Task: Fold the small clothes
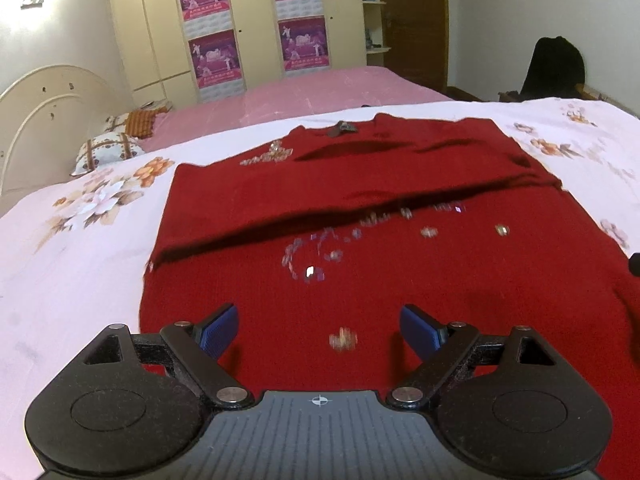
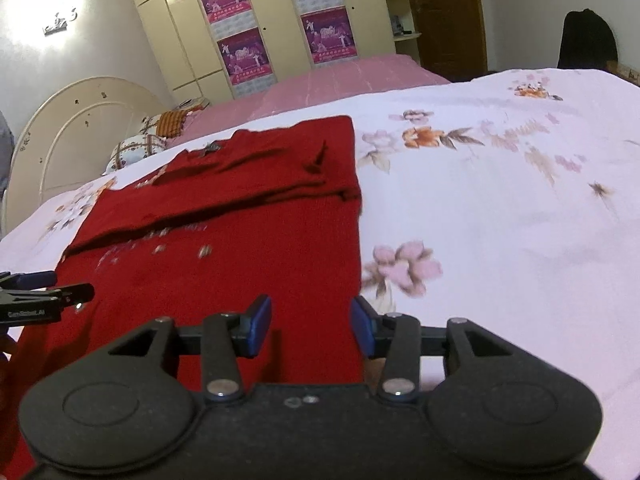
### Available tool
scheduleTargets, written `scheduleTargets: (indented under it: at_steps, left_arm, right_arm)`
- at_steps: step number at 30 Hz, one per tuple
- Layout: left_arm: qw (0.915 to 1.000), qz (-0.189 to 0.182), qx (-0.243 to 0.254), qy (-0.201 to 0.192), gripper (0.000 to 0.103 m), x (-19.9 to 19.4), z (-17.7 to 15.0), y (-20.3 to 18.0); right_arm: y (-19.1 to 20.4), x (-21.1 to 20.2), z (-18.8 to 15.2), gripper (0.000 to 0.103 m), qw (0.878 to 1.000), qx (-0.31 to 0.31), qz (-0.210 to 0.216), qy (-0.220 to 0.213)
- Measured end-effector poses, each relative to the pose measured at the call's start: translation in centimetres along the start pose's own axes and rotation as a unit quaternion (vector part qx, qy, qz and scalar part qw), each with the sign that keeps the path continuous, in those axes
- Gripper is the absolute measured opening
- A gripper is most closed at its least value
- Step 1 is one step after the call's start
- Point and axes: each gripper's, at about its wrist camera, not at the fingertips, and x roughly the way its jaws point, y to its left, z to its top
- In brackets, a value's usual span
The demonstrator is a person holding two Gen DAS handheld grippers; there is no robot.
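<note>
A dark red knit sweater [image 1: 360, 208] with sequin decoration lies flat on the floral sheet, its sleeves folded across the chest. My left gripper [image 1: 318, 330] is open and empty, hovering over the sweater's near hem. In the right wrist view the sweater [image 2: 224, 240] lies to the left. My right gripper [image 2: 312, 326] is open and empty over the sweater's near right edge. The left gripper [image 2: 48, 292] shows at the left edge of that view.
The sweater lies on a pale pink floral bedsheet [image 2: 500, 220]. A second bed with a pink cover [image 1: 320, 88], pillows [image 1: 108, 152] and a cream headboard stands behind. A wardrobe with posters [image 1: 256, 24] and a dark chair [image 1: 554, 68] are at the back.
</note>
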Motion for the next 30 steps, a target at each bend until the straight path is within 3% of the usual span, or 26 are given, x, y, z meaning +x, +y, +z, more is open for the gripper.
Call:
scheduleTargets:
  at_steps: [14, 18, 25, 28, 30]
  left_arm:
    - [0.9981, 0.016, -0.056, 0.021, 0.088, -6.7, -7.7, 4.6]
    - [0.9943, -0.002, -0.099, 0.040, 0.088, -9.0, -10.9, 7.2]
    - [0.9779, -0.090, -0.182, 0.048, 0.088, -12.2, -15.8, 10.0]
    - [0.9625, -0.143, -0.226, 0.047, 0.086, -12.3, -16.7, 10.6]
    - [0.9483, -0.169, -0.264, 0.050, 0.065, -12.0, -17.1, 11.1]
  right_arm:
    - [-1.5, -5.8, -5.0, 0.051, 0.999, 0.036, 0.010, 0.014]
    - [-1.6, -7.3, -6.8, 0.052, 0.998, 0.050, 0.018, 0.027]
    - [-1.8, -9.5, -10.2, 0.052, 0.995, 0.089, 0.036, 0.042]
    - [-2.0, -10.3, -11.3, 0.052, 0.991, 0.114, 0.054, 0.045]
    - [-2.0, -10.5, -11.9, 0.052, 0.986, 0.136, 0.077, 0.051]
